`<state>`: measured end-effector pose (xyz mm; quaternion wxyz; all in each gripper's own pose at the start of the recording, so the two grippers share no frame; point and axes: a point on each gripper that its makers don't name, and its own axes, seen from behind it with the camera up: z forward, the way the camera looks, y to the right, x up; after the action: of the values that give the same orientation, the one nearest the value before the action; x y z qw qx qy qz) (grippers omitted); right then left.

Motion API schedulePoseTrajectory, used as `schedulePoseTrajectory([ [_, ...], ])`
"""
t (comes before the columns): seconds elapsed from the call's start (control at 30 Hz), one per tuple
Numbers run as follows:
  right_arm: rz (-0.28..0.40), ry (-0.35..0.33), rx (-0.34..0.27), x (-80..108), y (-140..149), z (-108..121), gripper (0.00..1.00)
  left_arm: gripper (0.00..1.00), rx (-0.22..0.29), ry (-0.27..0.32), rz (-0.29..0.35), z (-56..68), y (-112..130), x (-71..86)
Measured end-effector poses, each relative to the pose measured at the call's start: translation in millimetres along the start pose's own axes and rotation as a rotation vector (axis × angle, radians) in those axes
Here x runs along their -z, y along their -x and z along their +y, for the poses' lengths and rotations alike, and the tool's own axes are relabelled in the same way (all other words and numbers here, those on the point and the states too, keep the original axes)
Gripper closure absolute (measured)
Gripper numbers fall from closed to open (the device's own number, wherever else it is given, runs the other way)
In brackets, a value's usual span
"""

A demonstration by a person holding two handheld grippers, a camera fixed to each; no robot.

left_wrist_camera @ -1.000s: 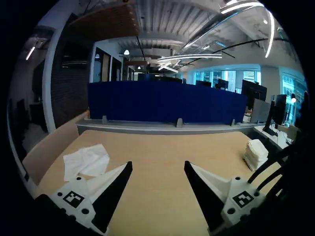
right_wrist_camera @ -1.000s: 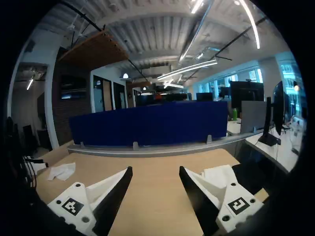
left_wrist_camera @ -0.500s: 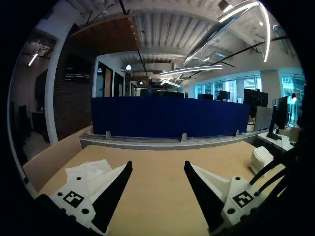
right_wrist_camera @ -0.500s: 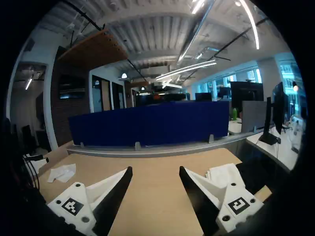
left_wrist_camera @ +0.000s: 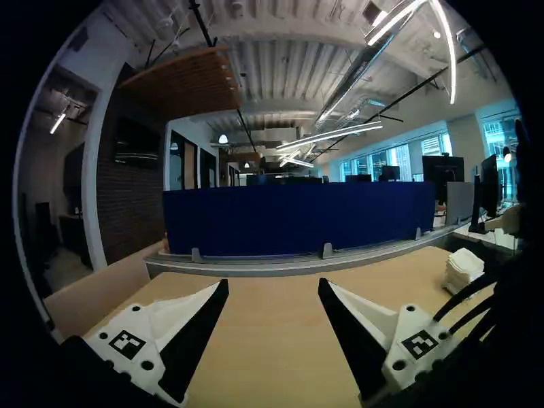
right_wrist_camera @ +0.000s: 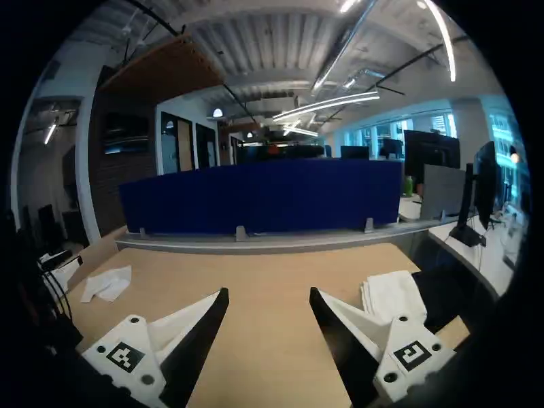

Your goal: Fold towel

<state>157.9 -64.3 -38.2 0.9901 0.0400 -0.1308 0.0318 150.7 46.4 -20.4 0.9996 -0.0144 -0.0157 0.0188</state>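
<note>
With left claw [left_wrist_camera: 272, 284] and right claw [right_wrist_camera: 268, 292] both spread and empty, the crumpled towel [right_wrist_camera: 107, 283] lies at the bench's [right_wrist_camera: 272, 268] left, so a hasty grab may pinch bunched layers, not a corner.

I count 1 loose towel [right_wrist_camera: 105, 284] and 1 stack [right_wrist_camera: 391, 296] of folded towels on 1 worktop [right_wrist_camera: 272, 272]. 1 blue divider [right_wrist_camera: 258, 197] stands along its far edge. I have 2 grippers, the left gripper [left_wrist_camera: 272, 282] and the right gripper [right_wrist_camera: 268, 291], each with 2 jaws.
</note>
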Motion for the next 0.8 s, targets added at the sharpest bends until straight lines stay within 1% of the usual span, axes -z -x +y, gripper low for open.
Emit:
schedulePoseTrajectory([
  [0.17, -0.017, 0.013, -0.003, -7.8, 3.0, 1.2, 0.08, 0.02, -0.019, -0.011, 0.022, -7.2, 7.3, 0.0],
  [0.27, -0.023, 0.011, 0.0, -12.8, 7.9, -0.9, 0.08, 0.02, -0.035, -0.007, 0.029, -12.4, 19.4, -1.0],
  [0.37, -0.024, 0.006, 0.009, -18.0, 14.6, -4.0, 0.08, 0.02, -0.042, -0.013, 0.033, -18.5, 37.9, -3.0],
  [0.6, -0.015, -0.003, 0.048, -32.3, 34.9, -12.0, 0.08, 0.02, -0.008, -0.026, 0.04, -27.3, 82.4, -7.0],
  [0.8, -0.02, -0.018, 0.057, -44.3, 55.8, -20.2, 0.08, 0.02, 0.007, -0.037, 0.059, -36.1, 106.4, -11.2],
])
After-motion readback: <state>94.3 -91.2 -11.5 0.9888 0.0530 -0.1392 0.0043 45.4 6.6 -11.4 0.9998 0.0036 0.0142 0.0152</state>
